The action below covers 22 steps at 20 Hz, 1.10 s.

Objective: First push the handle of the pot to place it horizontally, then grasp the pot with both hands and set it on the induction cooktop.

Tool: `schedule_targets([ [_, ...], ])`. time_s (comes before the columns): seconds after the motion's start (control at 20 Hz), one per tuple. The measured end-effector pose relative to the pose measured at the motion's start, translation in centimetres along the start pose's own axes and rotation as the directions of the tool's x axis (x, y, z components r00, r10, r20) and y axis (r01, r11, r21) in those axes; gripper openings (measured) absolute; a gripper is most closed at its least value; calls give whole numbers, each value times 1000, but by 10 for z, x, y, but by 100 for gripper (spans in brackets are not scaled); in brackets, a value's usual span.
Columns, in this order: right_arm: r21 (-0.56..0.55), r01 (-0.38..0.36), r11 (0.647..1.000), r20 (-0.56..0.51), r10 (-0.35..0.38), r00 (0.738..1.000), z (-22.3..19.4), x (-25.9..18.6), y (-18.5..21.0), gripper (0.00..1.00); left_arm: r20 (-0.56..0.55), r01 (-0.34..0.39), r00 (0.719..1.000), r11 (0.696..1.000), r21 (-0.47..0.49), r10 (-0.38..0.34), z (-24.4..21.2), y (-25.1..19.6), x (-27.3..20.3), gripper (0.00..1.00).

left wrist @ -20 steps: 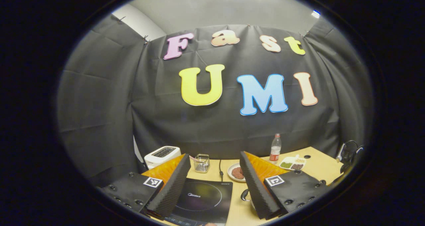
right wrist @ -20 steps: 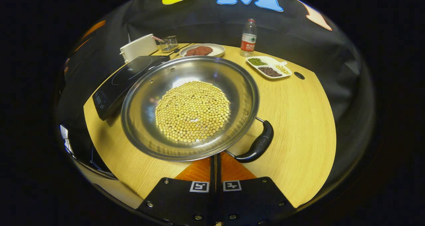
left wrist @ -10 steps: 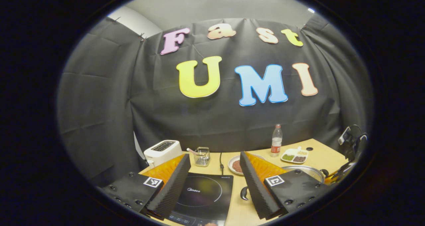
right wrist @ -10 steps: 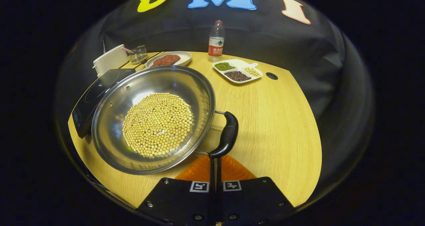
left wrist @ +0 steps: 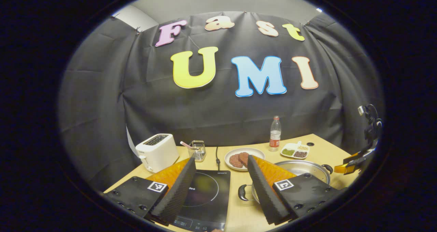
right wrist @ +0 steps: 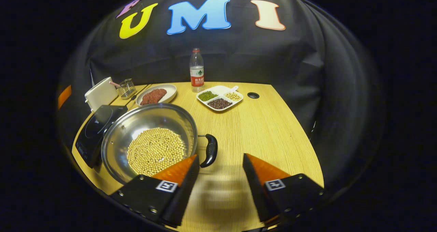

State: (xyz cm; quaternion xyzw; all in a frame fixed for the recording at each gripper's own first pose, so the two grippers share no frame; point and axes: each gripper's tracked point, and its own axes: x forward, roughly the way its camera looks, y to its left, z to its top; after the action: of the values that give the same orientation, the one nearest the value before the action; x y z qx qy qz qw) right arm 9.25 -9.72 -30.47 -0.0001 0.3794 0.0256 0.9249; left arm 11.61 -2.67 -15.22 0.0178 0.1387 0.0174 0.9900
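Both claws are wide open, ready to grab. The pot (right wrist: 150,141) sits on the bench just ahead of the right claw (right wrist: 218,162), its handle (right wrist: 210,150) near the tips. The cooktop (left wrist: 201,198) lies under the left claw (left wrist: 220,163).

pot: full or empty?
Partly full. In the right gripper view the pot holds a flat layer of yellow beans across its bottom, with bare steel wall above them. It sits upright on the table.

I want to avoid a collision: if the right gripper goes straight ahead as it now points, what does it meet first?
Probably the bare table: the open right gripper points just right of the pot handle, which it may graze, though depth is unclear.
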Motion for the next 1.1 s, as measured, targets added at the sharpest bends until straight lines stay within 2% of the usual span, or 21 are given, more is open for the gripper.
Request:
schedule_targets([
  [0.05,15,2,1000,17,-2,1000,5,-1,1,100,-6,11,1000,1000,-3,-11,-4,-2,3,94],
  [0.2,35,1,999,53,-2,999,14,-4,8,100,-57,92,994,995,-21,-94,-24,-18,13,98],
  [0.45,12,-25,1000,48,24,999,14,0,21,100,-129,124,983,991,-41,-128,-59,-26,32,94],
  [0.5,6,-30,1000,43,29,999,13,2,23,100,-144,131,980,990,-45,-137,-65,-30,35,100],
  [0.6,-1,-37,999,31,37,999,11,7,26,100,-172,149,973,988,-47,-155,-79,-37,43,99],
  [0.8,1,-51,999,22,51,998,12,16,29,100,-240,177,953,983,-40,-182,-108,-53,57,98],
  [1.1,7,-63,998,-7,63,998,8,32,24,100,-335,198,918,977,-79,-213,-147,-72,81,99],
])
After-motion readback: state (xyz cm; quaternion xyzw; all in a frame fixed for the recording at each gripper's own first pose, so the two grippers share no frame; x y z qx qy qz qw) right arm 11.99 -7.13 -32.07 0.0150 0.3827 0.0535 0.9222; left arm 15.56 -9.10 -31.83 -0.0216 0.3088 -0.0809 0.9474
